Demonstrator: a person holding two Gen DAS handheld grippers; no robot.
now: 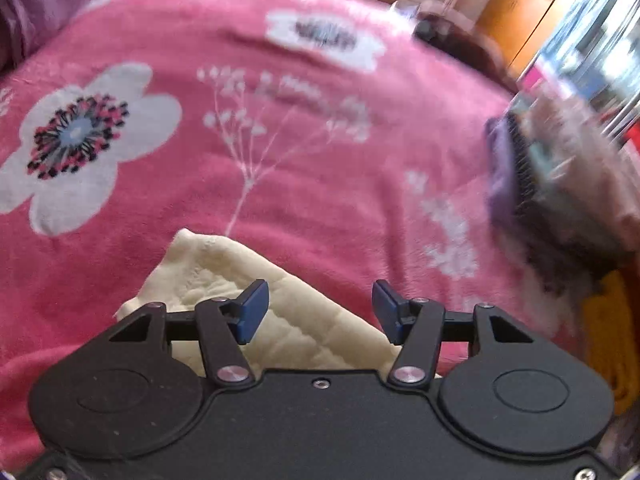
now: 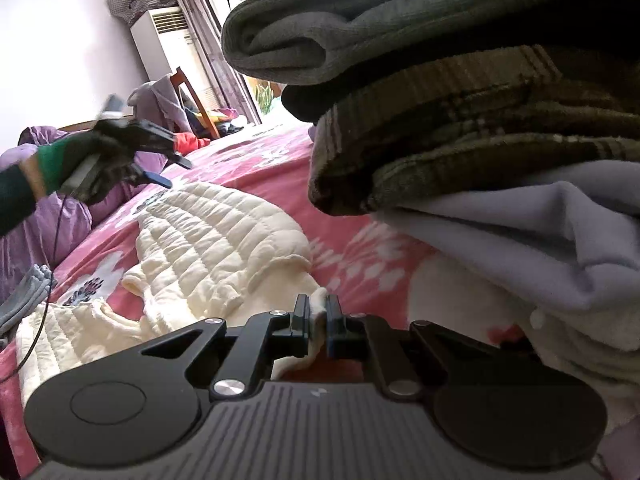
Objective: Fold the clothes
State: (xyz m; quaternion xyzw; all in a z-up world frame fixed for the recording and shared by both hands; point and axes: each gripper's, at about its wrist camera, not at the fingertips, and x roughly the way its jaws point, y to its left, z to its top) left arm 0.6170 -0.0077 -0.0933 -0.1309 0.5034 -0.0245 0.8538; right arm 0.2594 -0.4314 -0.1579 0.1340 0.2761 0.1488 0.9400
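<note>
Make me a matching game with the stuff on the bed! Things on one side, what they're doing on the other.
Things:
1. left gripper
2. right gripper
3. cream quilted garment
4. pile of folded clothes

States:
A. stacked up at the right side of the bed
B. open, holding nothing
C. spread out rumpled on the pink flowered blanket
D. shut on a cream edge

Pairs: 1-B, 2-D, 3-C, 4-A
</note>
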